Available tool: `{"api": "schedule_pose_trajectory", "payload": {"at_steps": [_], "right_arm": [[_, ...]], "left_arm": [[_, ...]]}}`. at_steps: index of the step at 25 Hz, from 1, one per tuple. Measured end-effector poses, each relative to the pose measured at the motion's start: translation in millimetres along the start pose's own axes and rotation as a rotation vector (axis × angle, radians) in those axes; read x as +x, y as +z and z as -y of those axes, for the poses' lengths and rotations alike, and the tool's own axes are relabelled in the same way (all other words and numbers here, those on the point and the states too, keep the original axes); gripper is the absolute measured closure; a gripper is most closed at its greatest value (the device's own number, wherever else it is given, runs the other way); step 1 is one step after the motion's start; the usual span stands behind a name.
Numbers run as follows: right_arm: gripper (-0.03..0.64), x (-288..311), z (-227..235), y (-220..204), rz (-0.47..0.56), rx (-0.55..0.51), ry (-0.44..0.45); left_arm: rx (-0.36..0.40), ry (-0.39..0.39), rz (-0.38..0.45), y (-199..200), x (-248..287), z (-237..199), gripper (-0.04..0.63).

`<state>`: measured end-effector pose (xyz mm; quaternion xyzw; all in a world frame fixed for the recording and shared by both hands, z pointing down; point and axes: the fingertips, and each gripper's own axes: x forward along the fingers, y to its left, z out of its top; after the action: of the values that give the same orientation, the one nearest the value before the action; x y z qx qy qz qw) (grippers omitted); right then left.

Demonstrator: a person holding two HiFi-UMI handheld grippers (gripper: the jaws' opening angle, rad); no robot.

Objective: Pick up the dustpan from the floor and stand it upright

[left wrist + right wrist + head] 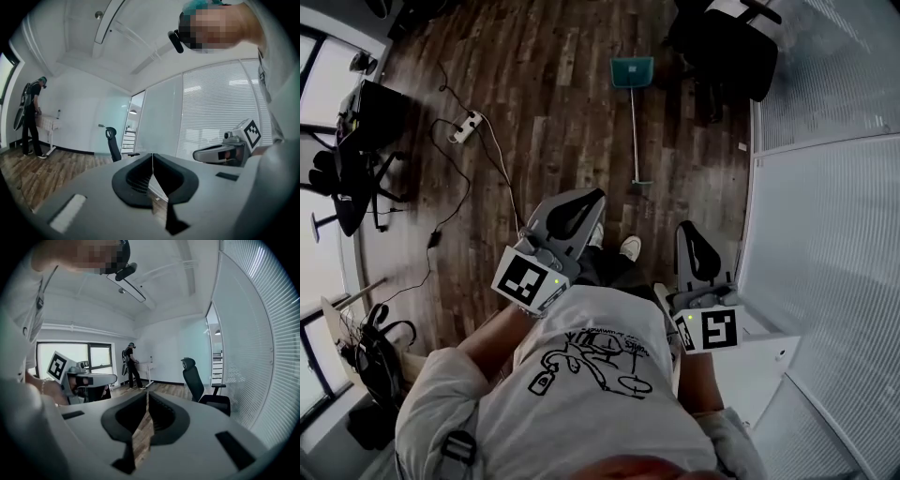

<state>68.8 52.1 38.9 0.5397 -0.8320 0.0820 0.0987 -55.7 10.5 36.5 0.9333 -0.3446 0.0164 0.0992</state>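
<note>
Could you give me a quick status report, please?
Left gripper, right gripper shut, empty. Dustpan lying on floor ahead, untouched. Power strip well left of it.

The floor [544,103] is dark wood planking with a dull sheen. On the far side, the dustpan [633,71] looks like teal plastic on a thin, pale, metal-looking handle [636,141]. The left gripper [596,196] and right gripper [686,228] have matt grey plastic shells (black ribbed pads [161,415] inside). The shirt [581,384] is soft grey cloth. The partition [825,216] at right is ribbed, translucent glass.
</note>
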Motion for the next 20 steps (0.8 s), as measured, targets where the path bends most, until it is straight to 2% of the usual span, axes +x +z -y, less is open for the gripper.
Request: {"api": "schedule_pose_trajectory", "payload": {"at_steps": [13, 20], "right_arm": [[0.603, 20, 15, -69, -0.084, 0.026, 0.013], [0.603, 35, 15, -113, -0.117, 0.028, 0.017]], "left_arm": [[-0.042, 0.005, -0.055, -67, 21, -11, 0.591], [-0.066, 0.001, -0.093, -118, 26, -19, 0.591]]}}
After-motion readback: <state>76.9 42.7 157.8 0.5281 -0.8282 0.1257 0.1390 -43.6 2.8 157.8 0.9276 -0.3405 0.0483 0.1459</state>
